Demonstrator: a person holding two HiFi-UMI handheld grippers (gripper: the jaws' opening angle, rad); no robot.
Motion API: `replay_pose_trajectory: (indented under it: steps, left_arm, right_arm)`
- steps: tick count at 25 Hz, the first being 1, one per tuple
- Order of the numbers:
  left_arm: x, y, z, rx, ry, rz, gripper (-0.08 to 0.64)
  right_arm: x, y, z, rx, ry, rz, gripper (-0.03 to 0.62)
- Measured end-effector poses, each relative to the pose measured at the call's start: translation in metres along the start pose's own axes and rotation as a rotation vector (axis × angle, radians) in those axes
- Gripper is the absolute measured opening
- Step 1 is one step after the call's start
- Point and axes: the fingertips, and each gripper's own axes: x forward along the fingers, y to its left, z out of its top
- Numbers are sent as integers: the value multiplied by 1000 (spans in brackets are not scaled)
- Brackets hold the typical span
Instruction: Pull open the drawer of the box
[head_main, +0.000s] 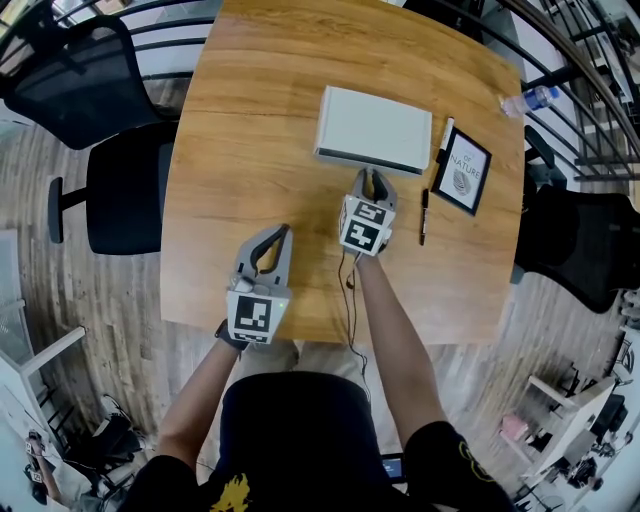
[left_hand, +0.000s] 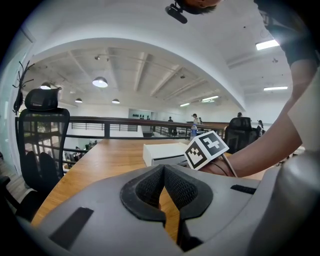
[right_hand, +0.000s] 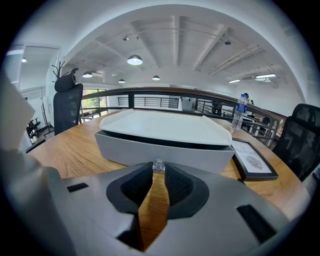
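The white box (head_main: 372, 128) lies flat on the wooden table (head_main: 250, 120). In the right gripper view its grey drawer front (right_hand: 165, 150) faces me, with a dark gap under the lid (right_hand: 165, 126). A small clear knob (right_hand: 158, 165) sticks out of the drawer front, and my right gripper (right_hand: 158, 170) is shut on it. In the head view the right gripper (head_main: 372, 176) touches the box's near side. My left gripper (head_main: 283, 231) rests lower left, apart from the box, shut with nothing in it. The left gripper view has its tips (left_hand: 163, 168) together and the box (left_hand: 162, 152) beyond.
A framed picture (head_main: 463, 172), a black pen (head_main: 424, 216) and a marker (head_main: 445, 140) lie right of the box. A water bottle (head_main: 527, 100) lies at the table's far right edge. Black chairs (head_main: 125, 185) stand left and right of the table.
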Motion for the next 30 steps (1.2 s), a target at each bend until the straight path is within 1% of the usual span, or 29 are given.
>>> replay_pose_trajectory:
  steps: [4,7,13,17,23,30]
  left_arm:
    - [-3,0,0,2,-1,-7,17]
    - [-7,0,0,-9,-14,2,17]
    - [-5,-9,-1,-1,-3,-17,17]
    - [-6,-10,1,-9,-16,-10,17]
    - [-9,-12,-1,1,-2,-19,17]
    - [-11,-19,3,2,-7,-28,17]
  right_arm:
    - [-4,2,-2,2,5,-4,69]
    - [-9,10,-4,5,13,12,69]
    - [-14,6,-8,-6,19,12,69]
    - [-18,7,-11,-18,20,16,69]
    - [-23,10,-14,-13,26,19,69]
    - [-31,8,-17,-20,30,23,69]
